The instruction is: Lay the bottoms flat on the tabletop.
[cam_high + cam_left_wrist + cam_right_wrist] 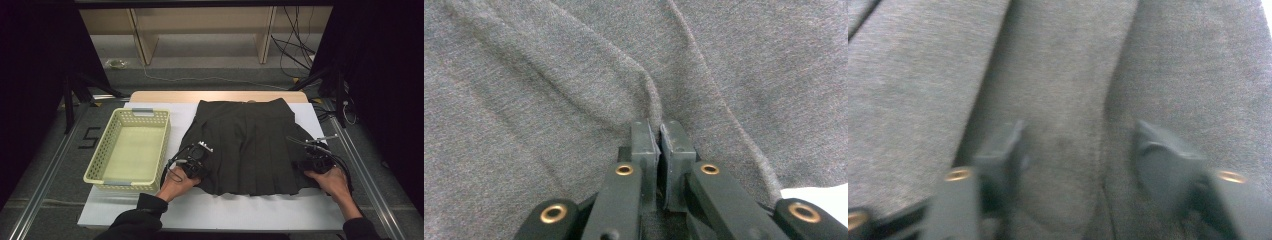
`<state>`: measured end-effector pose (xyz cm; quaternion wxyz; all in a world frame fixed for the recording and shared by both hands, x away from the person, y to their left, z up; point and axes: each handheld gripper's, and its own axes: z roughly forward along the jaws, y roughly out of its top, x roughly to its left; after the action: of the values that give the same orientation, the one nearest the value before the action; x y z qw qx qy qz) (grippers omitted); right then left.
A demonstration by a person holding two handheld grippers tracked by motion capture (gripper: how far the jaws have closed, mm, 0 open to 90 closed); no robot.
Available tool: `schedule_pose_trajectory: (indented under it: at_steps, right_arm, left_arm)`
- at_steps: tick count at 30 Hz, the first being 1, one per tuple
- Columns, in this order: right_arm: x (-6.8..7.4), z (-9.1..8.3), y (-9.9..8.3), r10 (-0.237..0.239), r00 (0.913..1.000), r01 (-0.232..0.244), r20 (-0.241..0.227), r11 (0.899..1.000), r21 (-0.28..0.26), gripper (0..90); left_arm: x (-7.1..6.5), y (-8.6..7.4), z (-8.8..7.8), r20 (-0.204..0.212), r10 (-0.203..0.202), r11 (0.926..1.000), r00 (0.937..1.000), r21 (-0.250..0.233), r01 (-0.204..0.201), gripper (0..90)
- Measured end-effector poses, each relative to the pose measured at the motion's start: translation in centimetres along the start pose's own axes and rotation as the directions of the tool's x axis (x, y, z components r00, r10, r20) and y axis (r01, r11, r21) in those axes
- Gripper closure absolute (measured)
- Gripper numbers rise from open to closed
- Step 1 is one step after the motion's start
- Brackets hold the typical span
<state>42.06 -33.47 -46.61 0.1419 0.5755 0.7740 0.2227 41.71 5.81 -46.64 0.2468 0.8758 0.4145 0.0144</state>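
A dark grey pleated skirt (245,145) lies flat on the white table top (240,210), waistband at the far side. My left gripper (200,167) is at the skirt's near-left hem. In the left gripper view its jaws stand together, left gripper (659,145) pinching a raised ridge of the skirt fabric (574,75). My right gripper (312,165) is pressed down on the near-right hem. The right gripper view is blurred; there my right gripper (1080,145) has its jaws well apart, with a pleat of skirt fabric (1068,75) lying between them.
A pale yellow slotted basket (135,112) stands to the left of the skirt with nothing in it. A strip of wooden table edge (165,95) shows beyond the white top. Dark stands and cables sit at both far sides.
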Motion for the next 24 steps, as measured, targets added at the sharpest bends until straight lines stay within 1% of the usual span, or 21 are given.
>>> schedule_pose_trajectory:
  at_steps: [1,2,3,4,6,8,9,11,13,14,15,17,18,20,21,24]
  right_arm:
    - [0.1,-0.1,0.0,-0.003,1.0,0.003,-0.007,1.0,0.002,57.1]
    - [0.3,-0.2,0.0,-0.009,0.9999,0.009,-0.01,1.0,0.004,66.0]
    - [0.4,-0.2,0.0,-0.012,0.9997,0.012,-0.023,1.0,0.008,70.4]
    - [0.4,-0.2,0.0,-0.015,0.9996,0.015,-0.024,1.0,0.012,77.2]
    - [0.4,-0.3,0.0,-0.007,0.9993,0.008,-0.038,1.0,0.024,85.1]
    - [0.5,-0.4,0.0,-0.011,0.9992,0.012,-0.039,0.999,0.031,87.6]
    - [0.5,-0.5,0.0,-0.009,0.9991,0.01,-0.042,0.999,0.036,88.1]
    - [0.6,-0.7,-0.1,-0.01,0.9987,0.013,-0.05,0.999,0.05,88.5]
    - [0.8,-0.9,-0.3,-0.021,0.9985,0.024,-0.05,0.998,0.06,88.6]
    - [1.0,-1.1,-0.5,-0.023,0.9984,0.026,-0.051,0.998,0.065,88.7]
    - [1.1,-1.3,-0.7,-0.03,0.9982,0.034,-0.051,0.997,0.068,88.7]
    - [1.3,-1.8,-1.0,-0.03,0.9981,0.034,-0.053,0.997,0.069,88.7]
    - [1.3,-2.1,-1.3,-0.03,0.998,0.033,-0.056,0.997,0.064,88.7]
    - [1.2,-2.5,-1.5,-0.028,0.9978,0.031,-0.06,0.998,0.059,88.7]
    - [1.2,-2.7,-1.7,-0.023,0.9977,0.027,-0.064,0.998,0.057,88.7]
    - [1.3,-3.2,-2.1,-0.026,0.9971,0.03,-0.071,0.998,0.053,88.7]
  left_arm:
    - [0.0,0.0,0.0,0.003,0.001,1.0,1.0,-0.003,-0.001,86.6]
    - [0.1,-0.1,0.0,0.007,0.0,1.0,1.0,-0.009,0.0,86.9]
    - [0.1,-0.1,0.0,0.015,-0.004,0.9999,0.9999,-0.012,0.004,87.1]
    - [0.2,-0.2,-0.1,0.018,0.001,0.9999,0.9998,-0.011,-0.001,87.2]
    - [0.3,-0.3,-0.1,0.027,0.003,0.9998,0.9996,-0.02,-0.002,87.4]
    - [0.3,-0.4,-0.2,0.036,0.004,0.9997,0.9994,-0.025,-0.003,87.5]
    - [0.3,-0.5,-0.2,0.041,0.001,0.9997,0.9992,-0.026,0.0,87.6]
    - [0.2,-0.6,-0.3,0.045,0.008,0.9996,0.9989,-0.027,-0.007,87.7]
    - [0.1,-0.8,-0.3,0.074,0.007,0.9996,0.9973,-0.026,-0.005,87.9]
    - [-0.1,-0.8,-0.4,0.086,0.013,0.9997,0.9962,-0.021,-0.012,88.0]
    - [-0.3,-0.9,-0.6,0.09,0.026,0.9995,0.9956,-0.019,-0.025,88.0]
    - [-0.8,-1.2,-0.8,0.089,0.042,0.999,0.9951,-0.018,-0.04,88.0]
    - [-0.9,-1.3,-0.9,0.086,0.043,0.9989,0.9954,-0.021,-0.041,88.0]
    - [-1.0,-1.4,-1.2,0.09,0.051,0.9986,0.9946,-0.021,-0.049,87.9]
    - [-1.1,-1.5,-1.4,0.094,0.046,0.9988,0.9945,-0.024,-0.044,87.9]
    - [-1.2,-1.8,-1.7,0.102,0.052,0.9985,0.9934,-0.023,-0.05,87.9]
